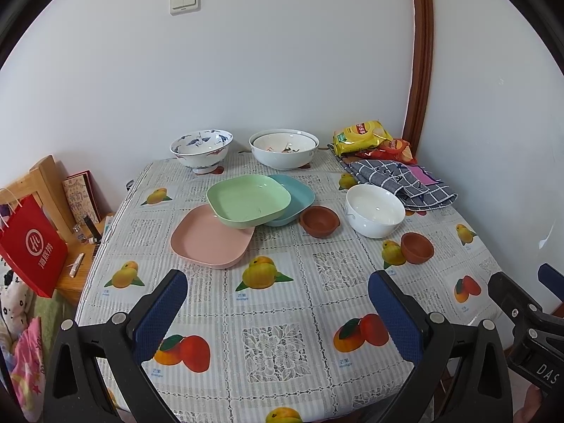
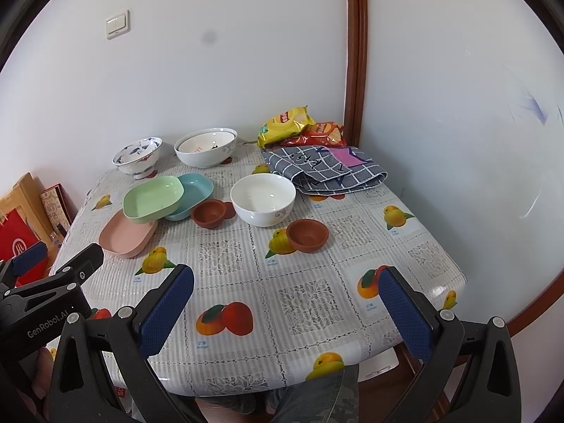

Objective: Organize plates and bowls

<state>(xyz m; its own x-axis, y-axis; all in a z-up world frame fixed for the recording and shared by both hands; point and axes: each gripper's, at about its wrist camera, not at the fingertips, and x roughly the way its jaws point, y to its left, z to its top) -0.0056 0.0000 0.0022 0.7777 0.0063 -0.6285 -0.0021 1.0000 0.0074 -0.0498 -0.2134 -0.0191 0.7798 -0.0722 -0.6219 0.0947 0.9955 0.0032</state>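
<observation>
A green square plate (image 1: 248, 200) leans on a pink plate (image 1: 211, 238) and a teal plate (image 1: 298, 195). Two small brown clay bowls (image 1: 319, 221) (image 1: 417, 247) flank a white bowl (image 1: 374, 209). At the back stand a blue-patterned bowl (image 1: 201, 148) and a large white bowl (image 1: 283, 148) with a smaller bowl nested inside. My left gripper (image 1: 278, 305) is open and empty above the table's near edge. My right gripper (image 2: 287, 303) is open and empty too, to its right. The same dishes show in the right wrist view: green plate (image 2: 154, 197), white bowl (image 2: 262, 199).
The table (image 1: 275, 345) has a fruit-print cloth. A folded checked cloth (image 1: 402, 181) and snack bags (image 1: 363, 135) lie at the back right corner by the wall. A wooden chair with a red bag (image 1: 30, 246) stands left of the table.
</observation>
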